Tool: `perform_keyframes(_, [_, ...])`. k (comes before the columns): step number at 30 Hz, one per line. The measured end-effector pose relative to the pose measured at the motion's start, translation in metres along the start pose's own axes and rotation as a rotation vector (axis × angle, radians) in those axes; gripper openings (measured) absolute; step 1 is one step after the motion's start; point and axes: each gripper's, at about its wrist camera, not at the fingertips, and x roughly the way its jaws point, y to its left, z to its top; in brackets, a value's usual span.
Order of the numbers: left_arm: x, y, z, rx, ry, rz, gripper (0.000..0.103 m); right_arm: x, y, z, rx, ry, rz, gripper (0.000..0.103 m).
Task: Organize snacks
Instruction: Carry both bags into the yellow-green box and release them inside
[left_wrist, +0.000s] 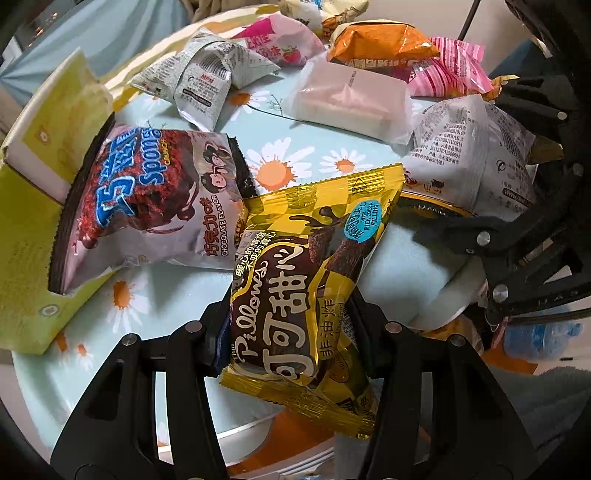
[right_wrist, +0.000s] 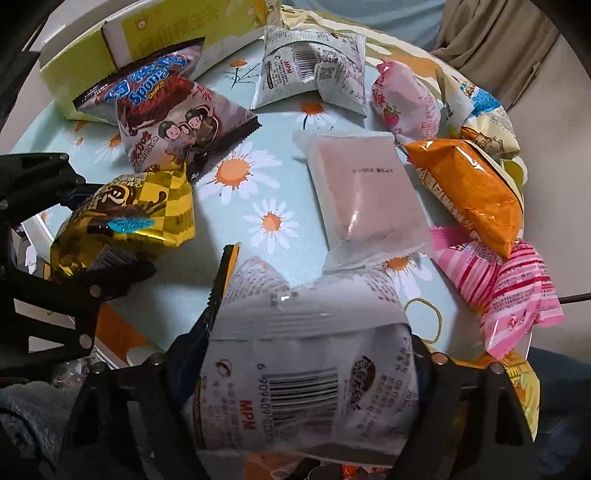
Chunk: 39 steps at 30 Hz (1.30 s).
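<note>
My left gripper (left_wrist: 291, 325) is shut on a yellow cocoa Pillows bag (left_wrist: 306, 273), held above the daisy tablecloth (left_wrist: 288, 155); the same bag also shows in the right wrist view (right_wrist: 129, 221), held in the left gripper (right_wrist: 110, 236). My right gripper (right_wrist: 306, 350) is shut on a white bag with a barcode (right_wrist: 306, 354), which also shows in the left wrist view (left_wrist: 469, 166). A chocolate Sponge Crunch bag (left_wrist: 147, 206) leans half inside a yellow-green box (left_wrist: 33, 206) on its side at the left, also seen in the right wrist view (right_wrist: 166, 110).
Loose snacks lie on the round table: a second white bag (right_wrist: 314, 66), a frosted pink cake pack (right_wrist: 365, 192), an orange bag (right_wrist: 469, 192), a pink striped pack (right_wrist: 506, 291), a pink strawberry pack (right_wrist: 406, 99).
</note>
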Motion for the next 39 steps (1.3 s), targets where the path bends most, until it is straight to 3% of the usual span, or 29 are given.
perform_keyframes(10, [-0.031, -0.006, 0.007, -0.025, -0.050, 0.023, 0.050, -0.038, -0.020, -0.007, 0.033, -0.065, 0.038, 0.077])
perform_keyframes(15, [-0.063, -0.003, 0.020, -0.090, -0.103, 0.034, 0.050, -0.063, -0.033, -0.004, 0.050, -0.136, 0.061, 0.077])
perform_keyframes(21, [-0.105, 0.017, 0.039, -0.192, -0.191, 0.119, 0.050, -0.106, -0.031, 0.014, 0.041, -0.247, 0.079, 0.077])
perform_keyframes(31, [-0.158, 0.096, 0.042, -0.401, -0.280, 0.260, 0.050, -0.155, -0.020, 0.070, -0.035, -0.397, 0.134, 0.077])
perform_keyframes(39, [-0.163, 0.191, 0.029, -0.498, -0.237, 0.342, 0.051, -0.166, 0.018, 0.139, -0.045, -0.444, 0.175, 0.077])
